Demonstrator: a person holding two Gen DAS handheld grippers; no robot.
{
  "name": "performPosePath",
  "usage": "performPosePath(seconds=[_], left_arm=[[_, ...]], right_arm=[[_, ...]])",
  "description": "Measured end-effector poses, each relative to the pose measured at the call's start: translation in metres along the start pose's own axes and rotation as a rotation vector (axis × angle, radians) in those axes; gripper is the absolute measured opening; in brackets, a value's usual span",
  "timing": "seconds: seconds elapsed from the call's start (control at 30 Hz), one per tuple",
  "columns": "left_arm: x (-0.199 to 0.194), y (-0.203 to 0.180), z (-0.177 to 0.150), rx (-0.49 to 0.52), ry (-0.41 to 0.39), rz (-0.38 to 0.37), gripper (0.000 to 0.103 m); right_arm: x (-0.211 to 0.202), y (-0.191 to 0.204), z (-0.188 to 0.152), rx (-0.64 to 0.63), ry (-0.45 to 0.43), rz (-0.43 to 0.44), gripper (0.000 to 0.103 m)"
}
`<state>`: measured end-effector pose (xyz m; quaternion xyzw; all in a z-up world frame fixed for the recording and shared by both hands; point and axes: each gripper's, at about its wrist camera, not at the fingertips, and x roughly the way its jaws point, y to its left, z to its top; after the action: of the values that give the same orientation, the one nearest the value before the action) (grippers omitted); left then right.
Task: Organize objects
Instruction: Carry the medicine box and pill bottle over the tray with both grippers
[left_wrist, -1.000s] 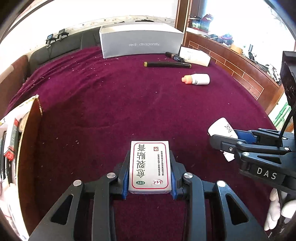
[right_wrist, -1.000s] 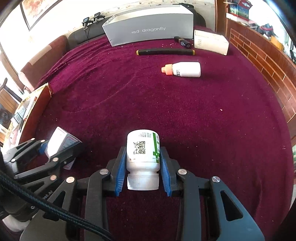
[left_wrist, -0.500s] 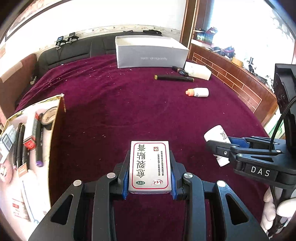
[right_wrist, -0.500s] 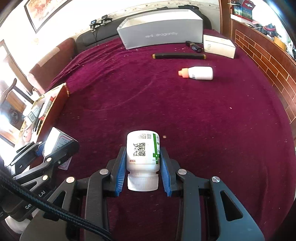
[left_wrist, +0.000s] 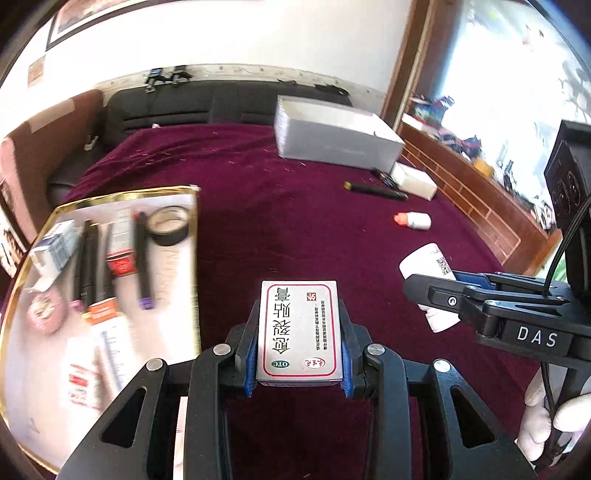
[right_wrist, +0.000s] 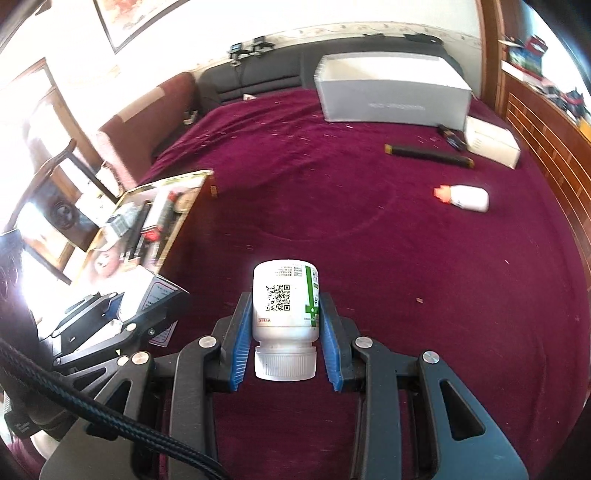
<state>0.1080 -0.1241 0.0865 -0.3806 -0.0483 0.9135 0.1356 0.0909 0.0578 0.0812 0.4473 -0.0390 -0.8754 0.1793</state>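
Note:
My left gripper (left_wrist: 299, 332) is shut on a white medicine box (left_wrist: 298, 328) with a red border and holds it above the maroon cloth. My right gripper (right_wrist: 284, 325) is shut on a white pill bottle (right_wrist: 284, 302), cap toward the camera. The bottle also shows in the left wrist view (left_wrist: 428, 266), to the right of the box. A gold-rimmed tray (left_wrist: 194, 236) with pens, tape and small boxes lies at the left. It also shows in the right wrist view (right_wrist: 184, 218).
A grey shoebox (left_wrist: 332, 140) stands at the back. A black pen (left_wrist: 373, 190), a white carton (left_wrist: 413, 181) and a small orange-capped bottle (left_wrist: 413, 220) lie on the cloth at the right. A wooden ledge (left_wrist: 476, 199) runs along the right edge.
Both grippers have risen and turned left, each holding its item. The tray has come further into view at the left.

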Motion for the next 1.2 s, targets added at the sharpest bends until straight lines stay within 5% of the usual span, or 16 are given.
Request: performPosePath(seconds=[0.33, 0.67, 1.2], left_arm=[[-0.044, 0.093, -0.004, -0.133, -0.079, 0.136, 0.029], [-0.05, 0.175, -0.029, -0.235, -0.06, 0.292, 0.029], [-0.025, 0.198, -0.047, -0.228, 0.006, 0.331, 0.029]], right_arm=[[0.02, 0.063, 0.014, -0.083, 0.027, 0.097, 0.032], [0.062, 0.13, 0.016, -0.176, 0.103, 0.152, 0.032], [0.114, 0.179, 0.006, -0.32, 0.159, 0.019, 0.032]])
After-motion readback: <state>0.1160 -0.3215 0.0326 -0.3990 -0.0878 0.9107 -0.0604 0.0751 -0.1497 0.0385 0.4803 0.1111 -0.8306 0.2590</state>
